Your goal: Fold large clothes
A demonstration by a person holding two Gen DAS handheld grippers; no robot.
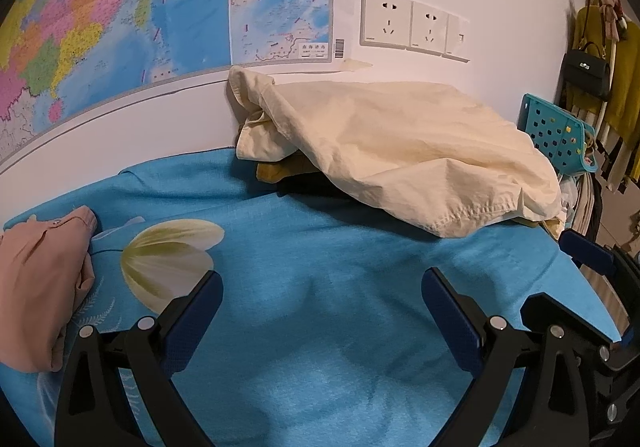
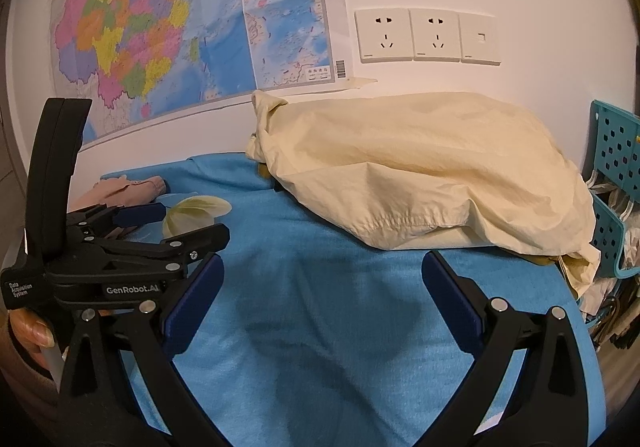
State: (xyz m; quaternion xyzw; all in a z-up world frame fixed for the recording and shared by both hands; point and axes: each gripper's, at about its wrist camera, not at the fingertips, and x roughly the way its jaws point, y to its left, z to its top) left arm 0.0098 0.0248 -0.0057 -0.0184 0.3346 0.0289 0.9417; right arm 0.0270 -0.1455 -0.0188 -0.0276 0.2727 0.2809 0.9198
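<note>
Left gripper (image 1: pixel 322 287) and right gripper (image 2: pixel 322 271): jaws apart, empty, over bare blue bedsheet (image 1: pixel 320 347). Cream garment (image 1: pixel 400 151) heaped at wall edge. Only the left view shows the hanging handbag (image 1: pixel 588 73).

Black gripper (image 2: pixel 322 279) frames, blue-padded jaws, silver screws, "GenRobot.AI" lettering

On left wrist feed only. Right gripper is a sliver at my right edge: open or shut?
Observer: Open. The right gripper has its fingers spread, with only the blue sheet between them.
Operator: Aimed at what?
Observer: The cream garment lies straight ahead; the fingers are short of it.
Operator: How's my left gripper held?
Observer: A thumb shows at the base of the left gripper.
</note>
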